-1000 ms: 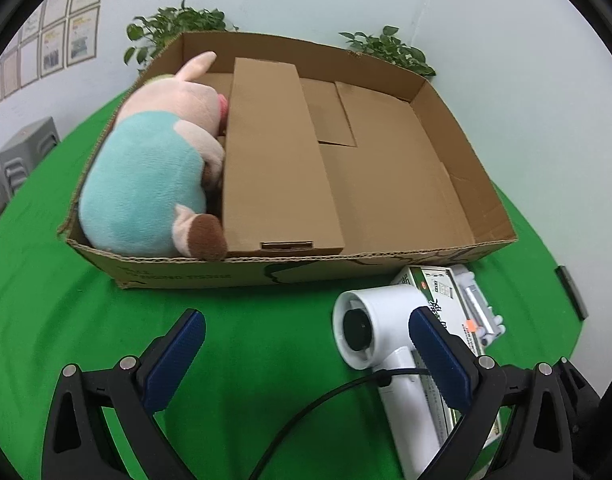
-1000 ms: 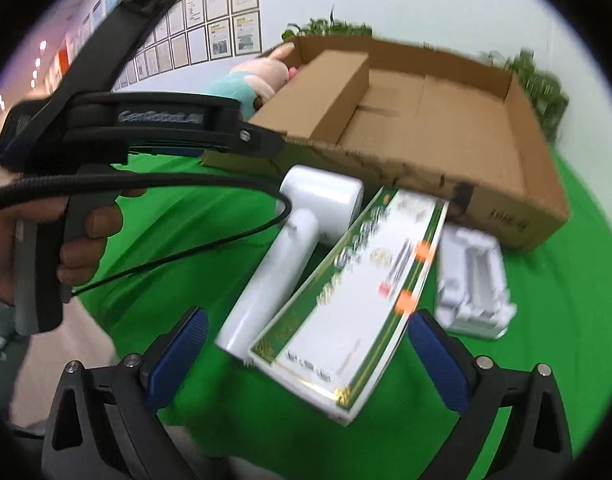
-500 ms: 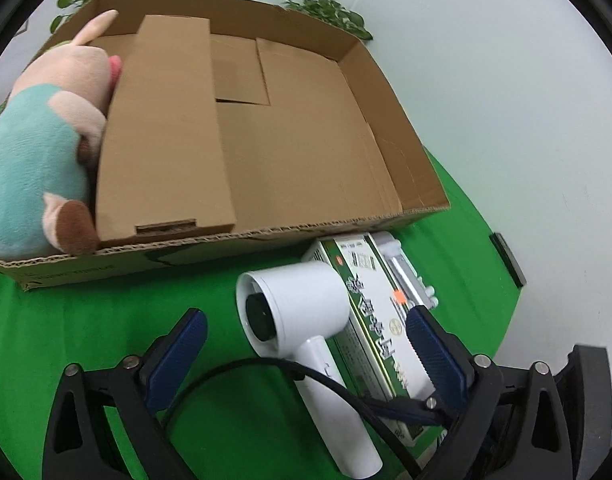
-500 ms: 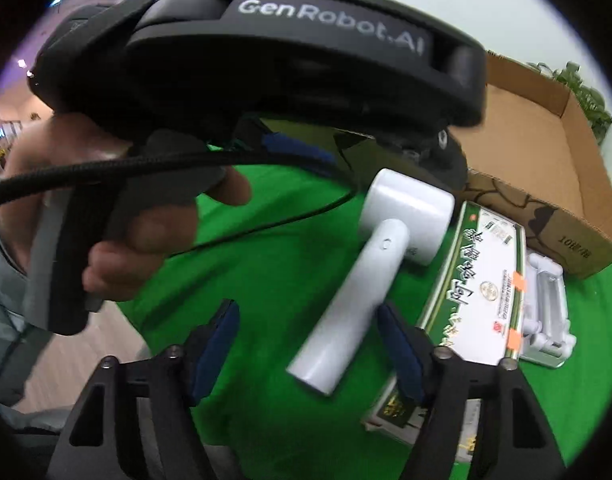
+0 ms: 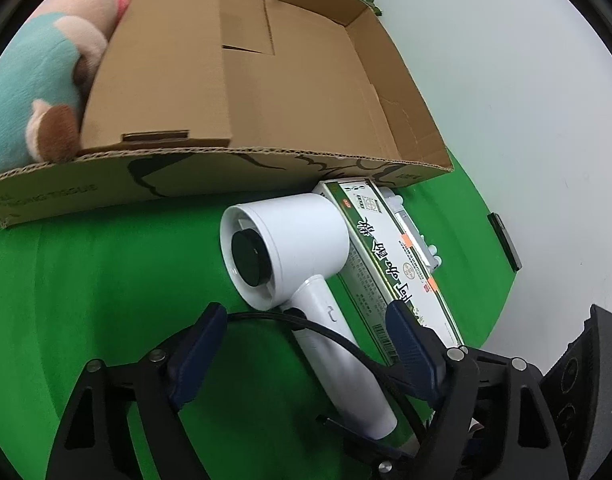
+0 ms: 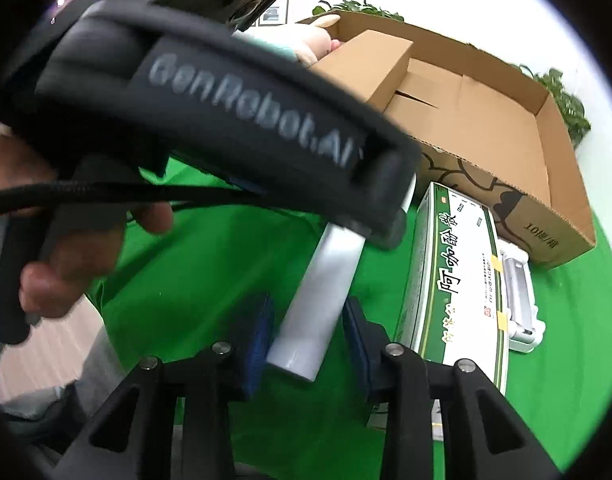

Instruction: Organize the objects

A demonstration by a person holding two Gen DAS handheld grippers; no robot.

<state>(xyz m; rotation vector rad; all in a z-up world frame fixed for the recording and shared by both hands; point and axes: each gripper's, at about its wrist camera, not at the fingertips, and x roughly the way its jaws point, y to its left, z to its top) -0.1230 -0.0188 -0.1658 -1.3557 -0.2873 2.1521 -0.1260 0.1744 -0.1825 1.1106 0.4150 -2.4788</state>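
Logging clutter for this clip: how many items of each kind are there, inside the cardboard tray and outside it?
Inside the cardboard tray:
Plush toys: 1
Plain cardboard boxes: 1
Outside, on the green cloth:
Hair dryers: 1
Green-and-white printed boxes: 1
White plastic items: 1
Total: 5

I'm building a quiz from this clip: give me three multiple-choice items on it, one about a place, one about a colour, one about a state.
1. Where is the plush toy?
A. inside the cardboard box
B. on the green cloth
C. on the hair dryer

2. What colour is the hair dryer?
A. black
B. white
C. pink

3. How does the right gripper stand?
A. shut on the green carton
B. pads either side of the dryer's handle, gaps showing
C. holding the plush toy

Answers: 1 A, the toy lies against the box's left wall. 2 B, body and handle are white. 3 B, the handle's end sits between its blue pads.
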